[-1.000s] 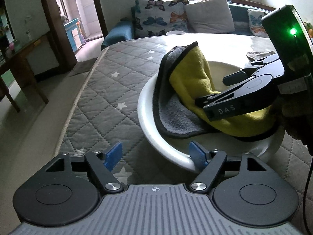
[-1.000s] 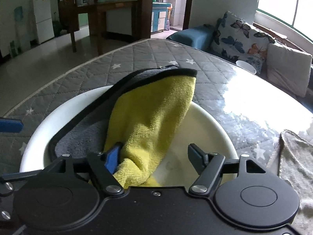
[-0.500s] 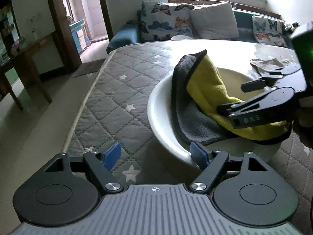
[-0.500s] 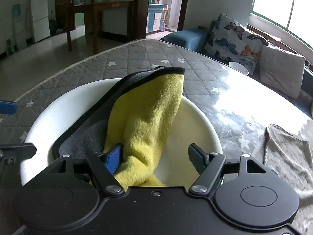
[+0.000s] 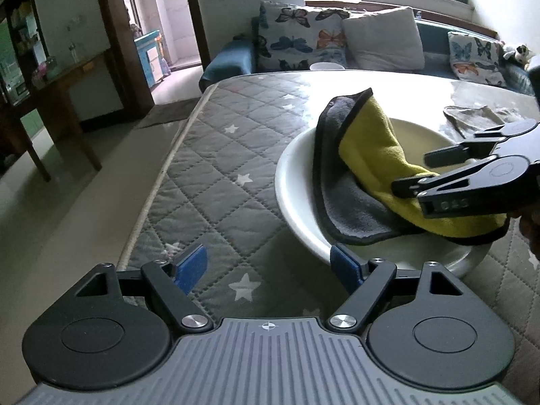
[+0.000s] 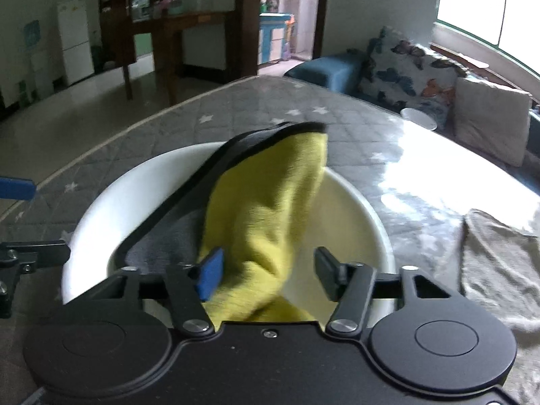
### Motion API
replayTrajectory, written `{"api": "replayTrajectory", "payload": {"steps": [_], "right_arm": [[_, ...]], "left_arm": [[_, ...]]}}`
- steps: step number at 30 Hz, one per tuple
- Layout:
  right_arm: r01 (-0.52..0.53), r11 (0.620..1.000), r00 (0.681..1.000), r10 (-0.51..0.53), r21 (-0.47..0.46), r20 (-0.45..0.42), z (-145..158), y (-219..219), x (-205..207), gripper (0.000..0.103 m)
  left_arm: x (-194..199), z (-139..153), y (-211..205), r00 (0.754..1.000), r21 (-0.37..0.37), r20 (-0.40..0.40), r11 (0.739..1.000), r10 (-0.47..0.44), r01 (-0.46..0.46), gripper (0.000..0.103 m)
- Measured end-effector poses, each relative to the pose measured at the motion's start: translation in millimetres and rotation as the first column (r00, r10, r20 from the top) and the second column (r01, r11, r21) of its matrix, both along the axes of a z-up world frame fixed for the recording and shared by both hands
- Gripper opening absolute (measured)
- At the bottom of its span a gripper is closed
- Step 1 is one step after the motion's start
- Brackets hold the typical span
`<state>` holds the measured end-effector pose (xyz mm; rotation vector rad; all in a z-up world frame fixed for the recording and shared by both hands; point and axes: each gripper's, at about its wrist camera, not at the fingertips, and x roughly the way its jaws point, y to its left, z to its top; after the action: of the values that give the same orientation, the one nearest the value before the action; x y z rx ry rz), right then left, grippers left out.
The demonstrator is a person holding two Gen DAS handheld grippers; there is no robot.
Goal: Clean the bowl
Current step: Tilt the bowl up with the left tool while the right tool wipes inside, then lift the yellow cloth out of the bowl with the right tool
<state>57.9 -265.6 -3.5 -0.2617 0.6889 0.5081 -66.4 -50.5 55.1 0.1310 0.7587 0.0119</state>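
The white bowl point(image 5: 297, 182) is set on a grey star-quilted mattress point(image 5: 216, 168), with a yellow-and-grey cloth point(image 6: 270, 209) draped inside it and over its far rim. The cloth is flanked by the jaws of the right gripper point(image 6: 268, 276), which are held apart around its yellow fold. The left gripper point(image 5: 270, 266) is held at the bowl's near rim, jaws wide apart and empty; a beige rag point(image 6: 499, 256) is seen lying on the mattress beside the bowl.
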Motion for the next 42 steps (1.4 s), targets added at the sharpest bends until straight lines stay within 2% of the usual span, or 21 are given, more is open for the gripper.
{"api": "replayTrajectory", "payload": {"steps": [4, 5, 6, 7, 8, 11, 18, 23, 28, 32, 36, 42], "right_arm": [[-0.008, 1.0, 1.0, 0.008, -0.006, -0.003, -4.5, 6.2, -2.4, 0.051], [-0.008, 1.0, 1.0, 0.008, 0.0, -0.004, -4.4, 6.0, -2.8, 0.046], [-0.01, 1.0, 1.0, 0.01, 0.007, -0.006, -3.7, 5.4, -3.2, 0.035], [-0.009, 1.0, 1.0, 0.009, 0.012, -0.005, -2.7, 4.8, -4.0, 0.032], [-0.003, 1.0, 1.0, 0.003, 0.014, 0.004, -1.0, 4.0, -5.7, 0.024], [0.003, 1.0, 0.999, -0.004, 0.028, 0.033, 5.0, -0.8, -12.1, 0.017], [0.032, 0.999, 0.991, -0.038, 0.044, 0.126, 30.1, -18.5, -29.3, 0.015], [0.095, 0.995, 0.977, -0.099, 0.031, 0.188, 51.5, -45.0, -33.9, 0.015], [0.198, 0.98, 0.958, -0.198, 0.021, 0.206, 58.8, -83.7, -31.4, 0.015], [0.271, 0.963, 0.942, -0.263, -0.009, 0.207, 51.3, -107.2, -28.6, 0.015], [0.325, 0.946, 0.933, -0.317, -0.017, 0.172, 36.5, -125.9, -25.9, 0.015], [0.323, 0.944, 0.941, -0.313, -0.068, 0.128, 5.2, -121.8, -26.5, 0.015]], "left_arm": [[0.6, -0.2, 1.3, 1.0, -0.006, -0.001, 1.0, 0.001, -0.001, 0.081], [1.0, -0.3, 0.8, 1.0, -0.005, -0.001, 1.0, 0.002, -0.002, 0.081], [1.2, -0.4, 0.0, 1.0, -0.002, 0.0, 1.0, 0.002, -0.002, 0.081], [1.2, -0.4, -0.6, 1.0, 0.0, 0.0, 1.0, 0.003, -0.003, 0.081], [1.0, -0.4, -1.0, 1.0, -0.001, 0.0, 1.0, 0.005, -0.005, 0.081], [0.4, -0.6, -0.8, 1.0, -0.007, -0.002, 1.0, 0.011, -0.011, 0.081], [-1.0, -0.7, -3.1, 1.0, 0.0, -0.003, 1.0, 0.017, -0.017, 0.081], [-2.5, 0.0, -4.1, 1.0, 0.0, -0.003, 1.0, 0.014, -0.014, 0.081], [-5.1, -0.4, -3.1, 1.0, -0.005, -0.001, 1.0, 0.013, -0.013, 0.081], [-5.9, 0.3, -3.5, 1.0, -0.008, -0.004, 1.0, 0.013, -0.013, 0.081], [-4.7, 0.9, -4.6, 1.0, -0.005, -0.004, 1.0, 0.013, -0.013, 0.081], [-2.9, 1.8, -5.8, 1.0, -0.005, -0.007, 1.0, 0.017, -0.017, 0.081]]}}
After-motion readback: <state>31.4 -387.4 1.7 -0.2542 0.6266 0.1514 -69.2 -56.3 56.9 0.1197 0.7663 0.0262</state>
